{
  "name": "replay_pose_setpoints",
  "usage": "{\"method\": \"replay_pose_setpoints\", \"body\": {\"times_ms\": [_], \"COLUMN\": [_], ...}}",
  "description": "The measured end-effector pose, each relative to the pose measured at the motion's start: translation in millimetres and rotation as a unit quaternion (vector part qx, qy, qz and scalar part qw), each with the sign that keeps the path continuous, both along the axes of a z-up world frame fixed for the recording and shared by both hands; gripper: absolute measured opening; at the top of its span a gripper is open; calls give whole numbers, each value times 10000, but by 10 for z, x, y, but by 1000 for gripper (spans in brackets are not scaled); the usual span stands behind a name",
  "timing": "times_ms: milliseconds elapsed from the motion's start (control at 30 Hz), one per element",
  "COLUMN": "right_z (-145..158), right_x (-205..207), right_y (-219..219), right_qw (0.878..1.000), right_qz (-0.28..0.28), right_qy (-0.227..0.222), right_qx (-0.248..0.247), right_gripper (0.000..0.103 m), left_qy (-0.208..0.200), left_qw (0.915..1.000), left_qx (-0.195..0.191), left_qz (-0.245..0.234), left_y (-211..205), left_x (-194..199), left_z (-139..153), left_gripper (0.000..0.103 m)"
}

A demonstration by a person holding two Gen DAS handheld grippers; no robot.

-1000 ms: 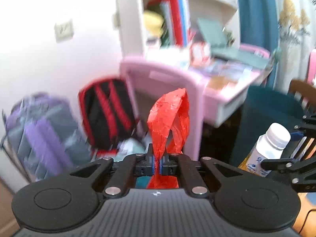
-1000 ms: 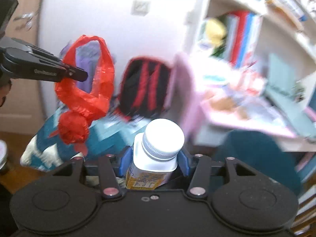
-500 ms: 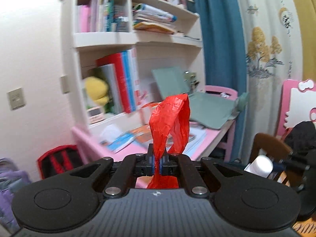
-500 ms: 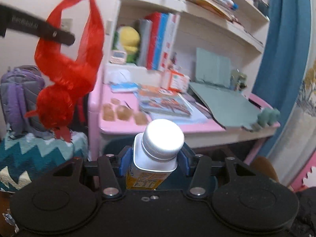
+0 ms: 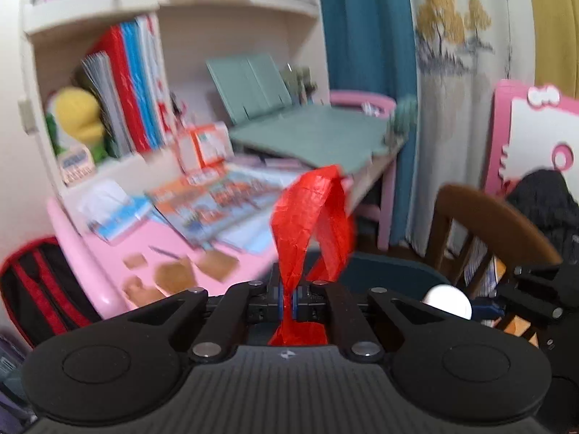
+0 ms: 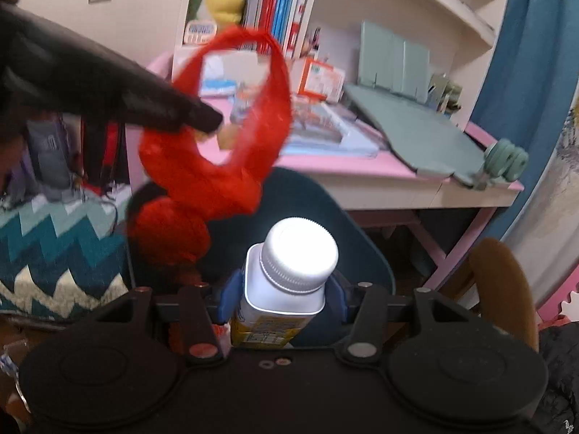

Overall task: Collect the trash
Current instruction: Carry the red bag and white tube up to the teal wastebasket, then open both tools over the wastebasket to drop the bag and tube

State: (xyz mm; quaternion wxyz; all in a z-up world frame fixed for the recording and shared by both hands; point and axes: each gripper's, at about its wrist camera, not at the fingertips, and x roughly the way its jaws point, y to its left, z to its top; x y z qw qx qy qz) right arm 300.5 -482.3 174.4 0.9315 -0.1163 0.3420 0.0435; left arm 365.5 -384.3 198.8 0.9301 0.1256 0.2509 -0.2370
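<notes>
Left wrist view showed the left gripper (image 5: 287, 298) pinching a red bag (image 5: 311, 217) before the pink surface (image 5: 108, 253); the right gripper (image 6: 284, 296) clamped a white-capped bottle (image 6: 289, 271).

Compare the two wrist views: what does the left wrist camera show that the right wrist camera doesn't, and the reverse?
Only the left wrist view shows the left gripper pinching the red bag's handle between its pads, and the pink board at right. Only the right wrist view shows the bag's knotted bundle hanging below, the right gripper clamped on the white-capped bottle, and the zigzag blanket. Both show the red plastic bag, pink desk, bookshelf and blue curtain.
</notes>
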Motion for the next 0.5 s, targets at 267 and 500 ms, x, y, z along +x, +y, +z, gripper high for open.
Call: {"method": "replay_pose_setpoints", "body": {"times_ms": [267,500], "right_z": [-187,-232], "right_x": [94,144], "right_y": [19,-22], "right_qw": [9992,9988], "right_qz": [57,-6], "right_qy": [340,418], "right_qx": [-183,-268], "right_gripper": [50,50], "left_qy": [725,1348], "left_qw": [9962,9882], "left_qx": [455,638], "left_qz": [-178,-352], "left_y": [-235,-339], "left_x": [159,195], "left_z": [-684,-964], "left_gripper": [4,5]}}
